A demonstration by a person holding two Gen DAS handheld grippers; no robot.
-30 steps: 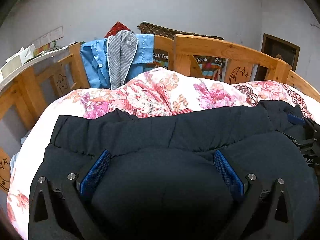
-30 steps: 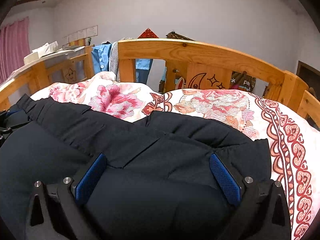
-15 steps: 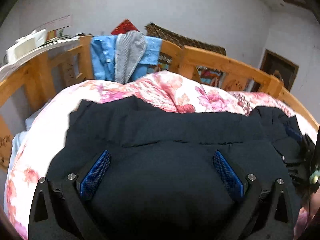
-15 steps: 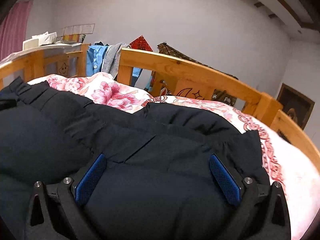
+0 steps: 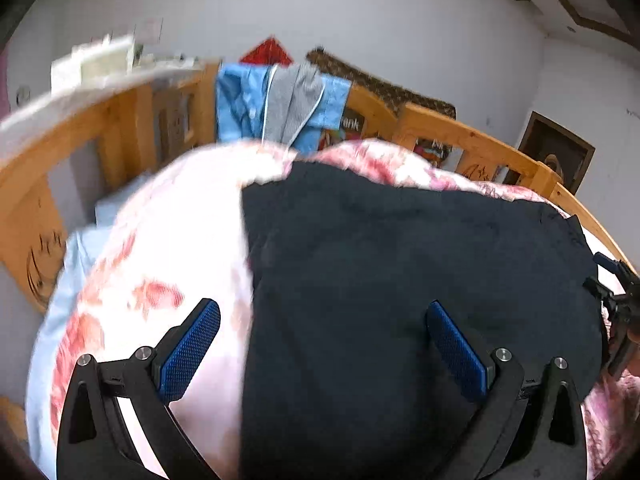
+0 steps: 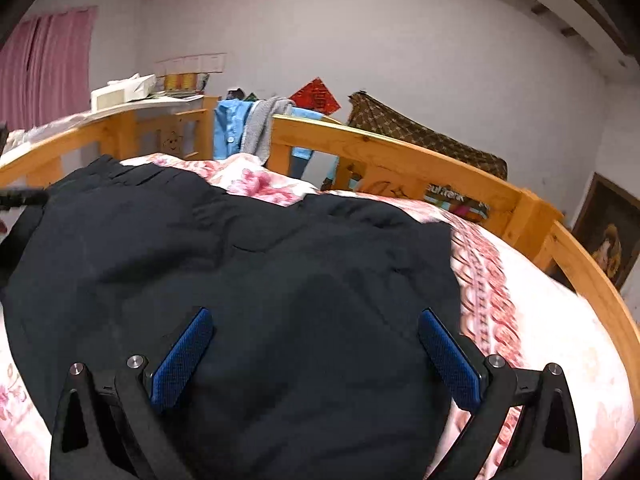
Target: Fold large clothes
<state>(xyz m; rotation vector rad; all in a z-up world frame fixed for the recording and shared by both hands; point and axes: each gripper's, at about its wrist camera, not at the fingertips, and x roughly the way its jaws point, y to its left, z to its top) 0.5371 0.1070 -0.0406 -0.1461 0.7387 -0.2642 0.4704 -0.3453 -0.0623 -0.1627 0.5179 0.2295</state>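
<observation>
Dark navy garment (image 6: 248,280); pink floral quilt (image 6: 532,320).

A home bedroom: a wooden bed frame (image 6: 400,156) around a floral quilt (image 6: 532,300), shirts (image 6: 232,128) draped over the rail, pink curtains (image 6: 44,68) upper left.

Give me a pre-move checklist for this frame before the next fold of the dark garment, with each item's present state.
1. Left gripper jaws open: ok.
2. Right gripper jaws open: ok.
3. Neither gripper has cloth pinched: ok, all pads show bare.
4. Dark garment lies on the floral quilt, clear of the wooden rail: ok.
5. Garment lies flat and smooth: not ok, its far edge is rumpled.
6. Left view sharp enough to pick a grasp point: not ok, blurred.
</observation>
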